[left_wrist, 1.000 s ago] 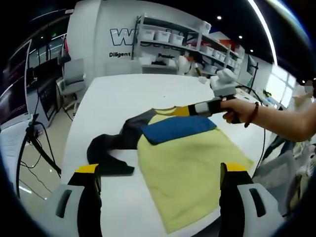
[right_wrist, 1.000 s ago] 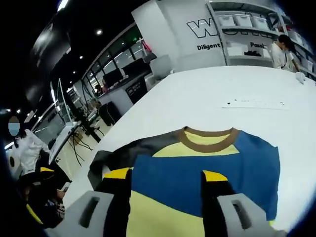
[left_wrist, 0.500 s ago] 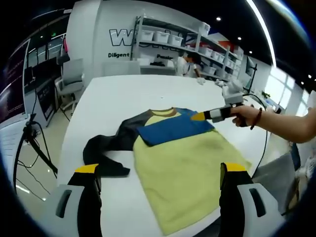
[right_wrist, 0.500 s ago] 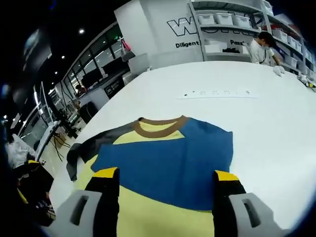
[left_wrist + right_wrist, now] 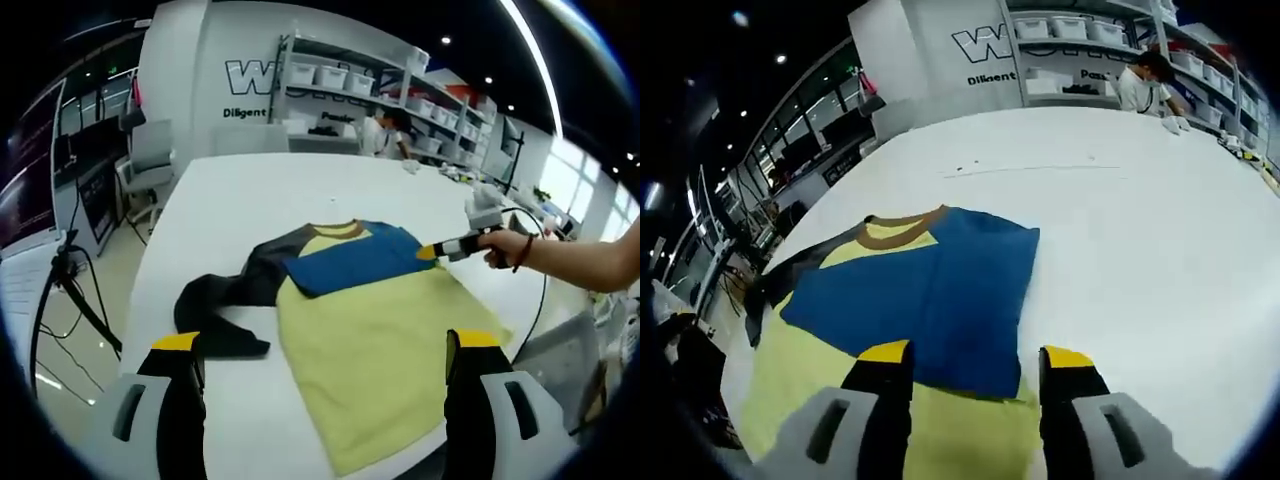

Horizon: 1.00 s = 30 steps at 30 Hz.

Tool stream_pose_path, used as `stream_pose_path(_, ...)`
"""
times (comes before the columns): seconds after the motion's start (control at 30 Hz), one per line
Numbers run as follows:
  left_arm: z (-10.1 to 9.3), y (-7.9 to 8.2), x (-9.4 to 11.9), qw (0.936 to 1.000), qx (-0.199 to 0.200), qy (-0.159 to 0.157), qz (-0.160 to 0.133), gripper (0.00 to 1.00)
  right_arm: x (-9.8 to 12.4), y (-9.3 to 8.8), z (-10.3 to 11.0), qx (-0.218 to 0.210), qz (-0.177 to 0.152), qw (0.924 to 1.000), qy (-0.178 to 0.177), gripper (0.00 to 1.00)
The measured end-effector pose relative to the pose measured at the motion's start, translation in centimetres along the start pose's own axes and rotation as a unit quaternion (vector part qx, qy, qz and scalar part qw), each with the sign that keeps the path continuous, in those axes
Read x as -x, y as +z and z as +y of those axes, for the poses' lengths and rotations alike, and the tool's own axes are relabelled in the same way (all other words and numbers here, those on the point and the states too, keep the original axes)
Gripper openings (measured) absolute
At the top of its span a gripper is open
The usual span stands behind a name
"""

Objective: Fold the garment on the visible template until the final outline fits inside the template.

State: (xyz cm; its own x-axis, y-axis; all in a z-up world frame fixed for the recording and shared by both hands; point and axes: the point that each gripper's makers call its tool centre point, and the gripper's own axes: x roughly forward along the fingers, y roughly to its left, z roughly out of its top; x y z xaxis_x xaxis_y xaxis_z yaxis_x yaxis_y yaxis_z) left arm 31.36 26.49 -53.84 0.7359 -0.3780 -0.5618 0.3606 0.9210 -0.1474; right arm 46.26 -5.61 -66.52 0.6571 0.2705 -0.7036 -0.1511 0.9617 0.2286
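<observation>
The garment (image 5: pixel 385 345) lies flat on the white table (image 5: pixel 230 200): yellow body, brown collar (image 5: pixel 338 229), a blue sleeve (image 5: pixel 350 260) folded across the chest, and a dark grey sleeve (image 5: pixel 225 300) trailing off to the left. My left gripper (image 5: pixel 322 345) hovers open above the near hem, nothing between its jaws. My right gripper (image 5: pixel 438 250), held by a hand (image 5: pixel 505 245), sits at the blue sleeve's right edge. In the right gripper view the right gripper (image 5: pixel 975 355) is open, with the blue sleeve's (image 5: pixel 930 290) lower corner lying between the jaws.
A thin marked strip (image 5: pixel 1040 168) lies on the table beyond the collar. A person (image 5: pixel 378 130) stands at shelves with white bins (image 5: pixel 330 75) behind the table. An office chair (image 5: pixel 150 150) and a tripod stand (image 5: pixel 70 270) are off the table's left side.
My right gripper has slid from the middle of the blue sleeve to its right edge, and its jaws stand closer together. The left gripper and garment have barely moved.
</observation>
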Motion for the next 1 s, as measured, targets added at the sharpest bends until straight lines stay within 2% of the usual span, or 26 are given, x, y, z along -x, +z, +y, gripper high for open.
stream_pose_path(0.03, 0.0, 0.0, 0.0, 1.0000, 0.000, 0.001, 0.001, 0.99, 0.0, -0.2, -0.2, 0.001, 0.002, 1.0000, -0.002, 0.35)
stream_pose_path(0.07, 0.1, -0.1, 0.0, 1.0000, -0.001, 0.001, 0.002, 0.99, 0.1, 0.0, -0.8, 0.023, -0.004, 0.9997, -0.012, 0.29)
stream_pose_path(0.23, 0.1, -0.1, 0.1, 1.0000, 0.002, 0.001, 0.001, 0.99, 0.3, 0.2, -1.0, 0.019, -0.005, 0.9997, -0.017, 0.18)
stream_pose_path(0.27, 0.2, -0.2, 0.2, 1.0000, 0.001, 0.003, 0.003, 0.99, 0.5, -0.2, -1.2, 0.044, 0.005, 0.9987, -0.027, 0.14)
stream_pose_path(0.37, 0.3, -0.2, 0.2, 1.0000, 0.003, 0.004, 0.003, 0.99, 0.7, -0.5, -1.4, 0.069, 0.004, 0.9970, -0.035, 0.03)
stream_pose_path(0.7, 0.4, -0.1, 0.0, 1.0000, 0.004, 0.003, 0.001, 0.98, 1.0, -0.7, -3.0, 0.064, 0.014, 0.9974, -0.028, 0.00)
stream_pose_path(1.0, 0.4, -0.4, -0.6, 0.9999, -0.002, 0.002, 0.012, 0.97, 1.4, -0.9, -5.2, 0.074, 0.028, 0.9963, -0.034, 0.00)
